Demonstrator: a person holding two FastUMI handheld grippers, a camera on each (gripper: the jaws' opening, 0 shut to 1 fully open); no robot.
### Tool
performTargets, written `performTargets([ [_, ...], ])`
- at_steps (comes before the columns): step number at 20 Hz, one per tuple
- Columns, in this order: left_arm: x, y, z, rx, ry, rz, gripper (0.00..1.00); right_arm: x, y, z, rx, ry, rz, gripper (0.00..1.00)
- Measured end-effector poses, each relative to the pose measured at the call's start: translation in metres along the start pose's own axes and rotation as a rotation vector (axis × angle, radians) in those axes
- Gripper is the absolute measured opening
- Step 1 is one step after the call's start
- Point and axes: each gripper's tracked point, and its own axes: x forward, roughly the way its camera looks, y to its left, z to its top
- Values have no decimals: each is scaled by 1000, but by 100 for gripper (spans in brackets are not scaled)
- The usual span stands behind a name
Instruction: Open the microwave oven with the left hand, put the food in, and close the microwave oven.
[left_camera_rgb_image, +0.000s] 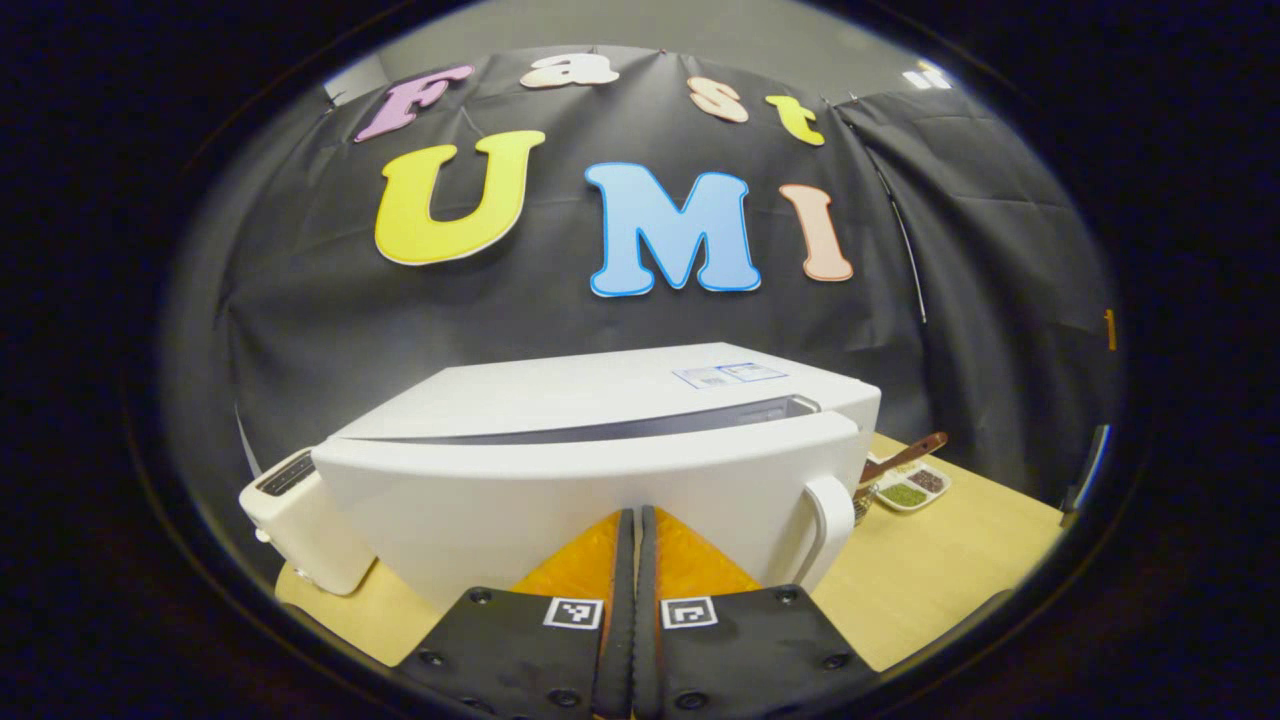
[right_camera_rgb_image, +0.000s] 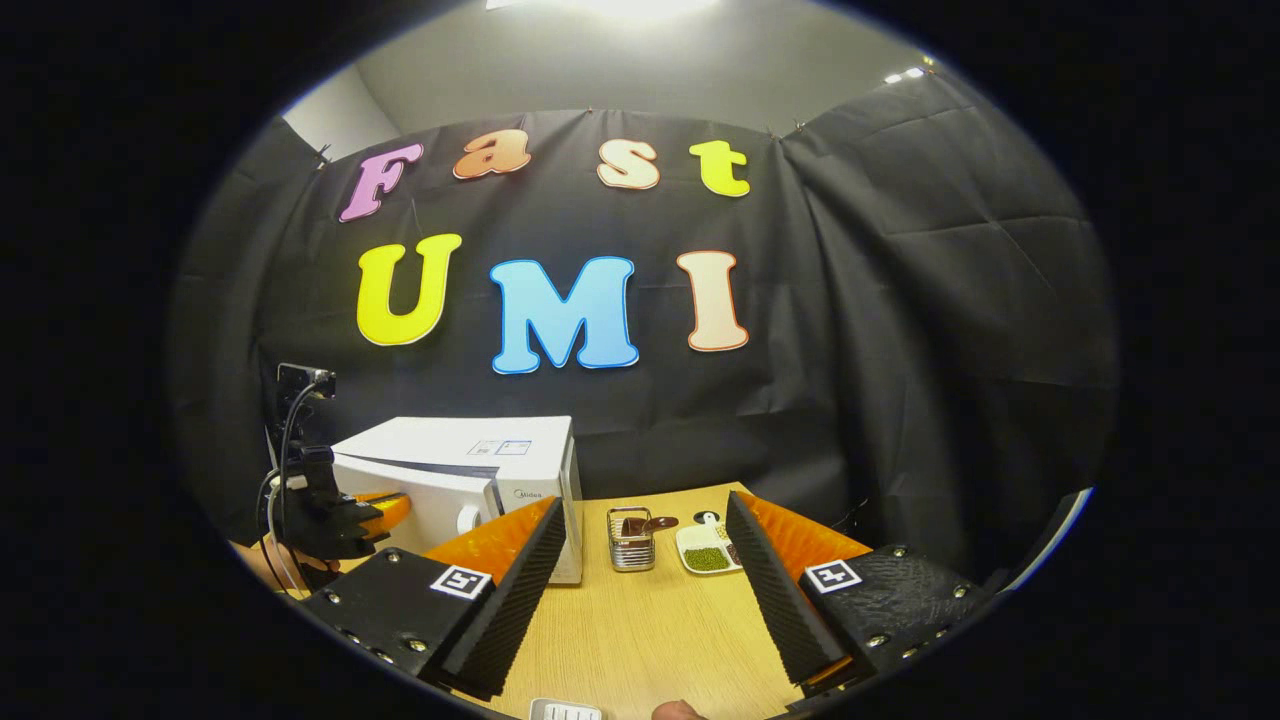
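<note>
While the white microwave oven (left_camera_rgb_image: 600, 440) sits on the wooden table (left_camera_rgb_image: 950, 570), door nearly shut (a thin gap on top), the left gripper (left_camera_rgb_image: 634, 530) presses against it, 2 fingers together. The right gripper (right_camera_rgb_image: 640, 560) hovers spread wide; a small sectioned dish (right_camera_rgb_image: 705, 548) lies ahead.

Ahead of my left tongs the microwave oven (left_camera_rgb_image: 600, 470) is plain white. Between my right tongs, the counter (right_camera_rgb_image: 660, 620) is pale wood, with green grains in a white dish (right_camera_rgb_image: 708, 549).
</note>
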Motion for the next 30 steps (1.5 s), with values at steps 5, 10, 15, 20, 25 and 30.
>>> performTargets([
  [5,11,9,0,-26,-5,39,7,9,-5,-2,7,6,-9,98],
  [10,15,10,3,-32,-28,63,7,5,-5,-3,20,5,-2,98],
  [15,10,7,5,-6,-5,97,7,-6,2,-4,50,7,25,98],
  [20,-44,-18,43,-70,-88,83,12,-21,1,5,44,-17,79,98],
  [25,-111,-35,75,-36,-154,104,7,-33,-7,14,52,-36,144,98],
  [30,-179,-51,88,-46,-192,158,7,-53,-20,21,46,-56,203,98],
])
